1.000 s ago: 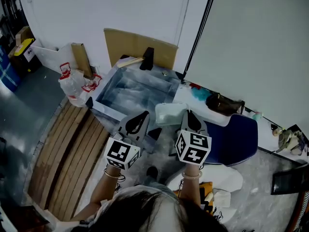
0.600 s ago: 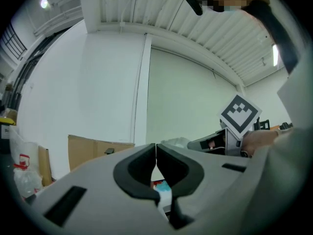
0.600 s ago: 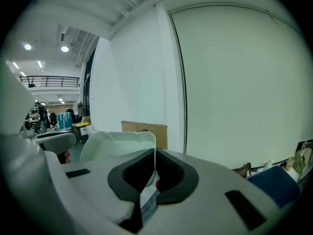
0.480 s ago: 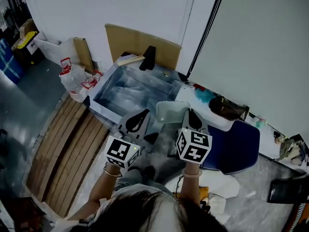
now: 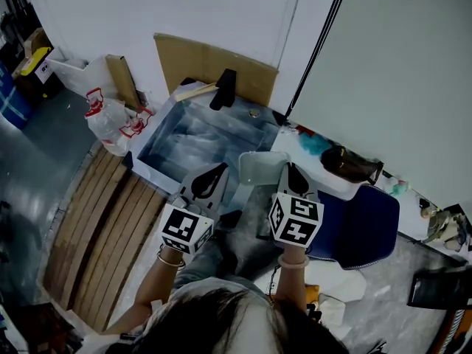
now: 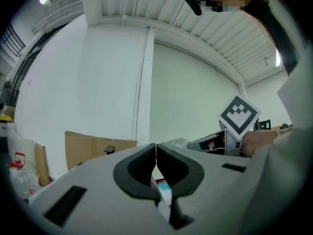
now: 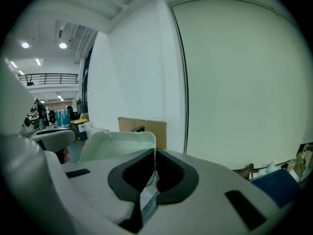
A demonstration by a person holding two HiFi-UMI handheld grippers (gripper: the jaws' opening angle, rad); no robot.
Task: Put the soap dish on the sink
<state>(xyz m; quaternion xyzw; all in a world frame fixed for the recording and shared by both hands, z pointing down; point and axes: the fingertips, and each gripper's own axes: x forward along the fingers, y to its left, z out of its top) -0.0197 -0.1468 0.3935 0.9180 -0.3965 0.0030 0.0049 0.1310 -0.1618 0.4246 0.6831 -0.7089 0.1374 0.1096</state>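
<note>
A pale translucent soap dish (image 5: 259, 169) hangs above the near right corner of the steel sink (image 5: 149, 161), with my right gripper (image 5: 287, 170) shut on its right wall. In the right gripper view the dish (image 7: 115, 144) stands left of the jaws, its thin wall pinched between them at the right gripper (image 7: 155, 156). My left gripper (image 5: 218, 171) is held beside it over the sink's front rim, shut with nothing in it. In the left gripper view the left gripper (image 6: 156, 153) has its jaws touching, and the right gripper's marker cube (image 6: 239, 116) shows to the right.
A black faucet (image 5: 225, 88) and a cardboard sheet (image 5: 214, 63) stand behind the sink. A plastic bag (image 5: 110, 122) lies to its left, above wooden slats (image 5: 96, 231). A white counter with a teal item (image 5: 316, 144) and a brown bag (image 5: 352, 164) runs right, above a blue chair (image 5: 366, 217).
The head view has shifted a little. Both grippers stay shut, side by side in front of the sink, the dish still held in the right one.
</note>
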